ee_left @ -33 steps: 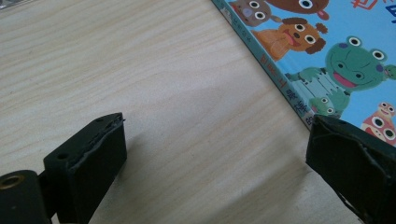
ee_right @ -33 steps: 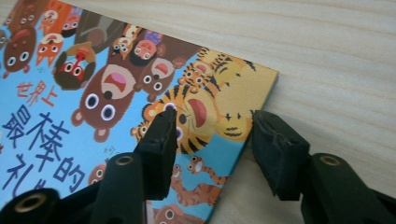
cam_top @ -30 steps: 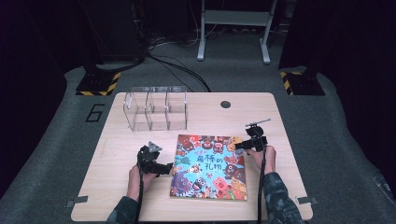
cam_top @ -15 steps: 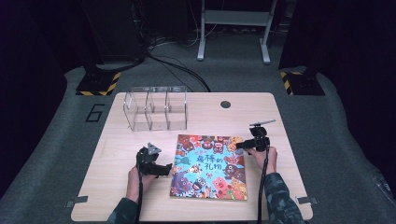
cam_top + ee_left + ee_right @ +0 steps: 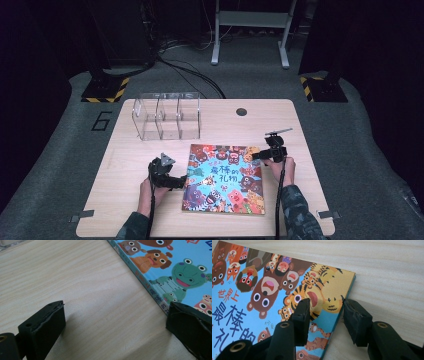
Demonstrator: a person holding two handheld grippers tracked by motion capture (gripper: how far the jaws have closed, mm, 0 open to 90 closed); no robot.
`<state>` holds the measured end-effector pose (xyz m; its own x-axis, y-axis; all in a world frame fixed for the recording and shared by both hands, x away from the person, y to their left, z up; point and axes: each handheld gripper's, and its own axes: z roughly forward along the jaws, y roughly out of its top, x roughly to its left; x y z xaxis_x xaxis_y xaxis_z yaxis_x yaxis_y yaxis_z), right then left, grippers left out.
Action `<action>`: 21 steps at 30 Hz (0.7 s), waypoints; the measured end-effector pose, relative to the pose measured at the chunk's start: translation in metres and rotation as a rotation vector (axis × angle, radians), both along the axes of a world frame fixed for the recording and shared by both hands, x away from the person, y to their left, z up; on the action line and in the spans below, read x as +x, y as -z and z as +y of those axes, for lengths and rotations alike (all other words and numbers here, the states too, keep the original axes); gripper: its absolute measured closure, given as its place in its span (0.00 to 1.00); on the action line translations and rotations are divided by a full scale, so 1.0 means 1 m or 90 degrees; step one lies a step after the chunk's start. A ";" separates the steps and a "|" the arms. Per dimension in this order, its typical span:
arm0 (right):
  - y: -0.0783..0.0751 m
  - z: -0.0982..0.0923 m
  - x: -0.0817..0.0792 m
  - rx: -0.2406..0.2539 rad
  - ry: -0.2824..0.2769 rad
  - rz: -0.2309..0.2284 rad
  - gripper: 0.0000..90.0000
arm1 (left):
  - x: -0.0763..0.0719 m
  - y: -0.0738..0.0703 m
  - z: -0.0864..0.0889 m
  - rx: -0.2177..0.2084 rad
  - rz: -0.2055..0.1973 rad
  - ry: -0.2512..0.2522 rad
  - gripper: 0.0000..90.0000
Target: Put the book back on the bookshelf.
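A colourful picture book with cartoon animals lies flat on the wooden table. My left gripper rests at the book's left edge. In the left gripper view it is open wide over bare wood, its right jaw against the spine of the book. My right gripper is at the book's far right corner. In the right gripper view it straddles the side edge of the book: one jaw over the tiger on the cover, the other beside the edge on the wood, not clamping.
A clear plastic organiser with three compartments stands at the table's back left. A round cable hole sits near the back edge. Dark floor, cables and stands lie beyond the table.
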<state>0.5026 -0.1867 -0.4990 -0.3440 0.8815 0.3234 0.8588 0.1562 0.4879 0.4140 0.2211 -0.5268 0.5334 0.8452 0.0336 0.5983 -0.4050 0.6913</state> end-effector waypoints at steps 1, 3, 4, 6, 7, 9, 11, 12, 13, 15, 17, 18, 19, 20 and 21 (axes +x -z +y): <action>0.000 0.000 0.000 0.000 0.000 0.000 0.63 | 0.000 0.000 0.000 0.000 0.000 0.000 0.02; 0.000 0.000 0.000 -0.003 0.004 -0.001 0.63 | -0.001 0.001 0.000 -0.004 -0.001 -0.007 0.02; 0.000 -0.001 0.000 0.001 0.000 -0.003 0.63 | -0.001 0.001 0.000 -0.004 -0.003 -0.007 0.02; 0.001 -0.001 0.000 0.011 0.005 -0.001 0.63 | -0.002 0.001 0.000 -0.006 -0.006 -0.008 0.02; 0.001 -0.002 0.000 0.018 0.008 -0.001 0.63 | -0.003 0.002 -0.001 -0.011 -0.008 -0.016 0.02; 0.002 -0.005 0.001 0.035 0.012 0.002 0.63 | -0.003 0.001 -0.001 -0.006 -0.009 -0.013 0.03; 0.002 -0.005 -0.001 0.052 0.027 0.019 0.63 | -0.004 0.002 -0.001 -0.010 -0.012 -0.010 0.04; 0.003 -0.006 0.000 0.055 0.023 0.017 0.63 | -0.004 0.002 -0.001 -0.011 -0.011 -0.012 0.04; 0.003 -0.007 0.000 0.056 0.021 0.016 0.63 | -0.004 0.002 -0.001 -0.012 -0.012 -0.011 0.04; 0.002 -0.006 -0.001 0.047 0.022 0.017 0.64 | -0.004 0.002 -0.001 -0.012 -0.012 -0.011 0.04; 0.002 -0.004 0.000 0.028 0.015 0.006 0.64 | -0.005 0.002 -0.002 -0.018 -0.009 -0.018 0.05; 0.001 -0.003 0.000 0.024 0.014 0.009 0.64 | -0.005 0.002 -0.002 -0.019 -0.011 -0.018 0.05; 0.001 -0.003 0.000 0.026 0.012 0.008 0.64 | -0.005 0.002 -0.002 -0.019 -0.013 -0.017 0.05; 0.002 -0.005 0.000 0.035 0.013 0.008 0.64 | -0.005 0.002 -0.001 -0.020 -0.010 -0.015 0.05; 0.002 -0.006 0.000 0.050 0.021 0.013 0.64 | -0.005 0.002 -0.001 -0.020 -0.007 -0.011 0.06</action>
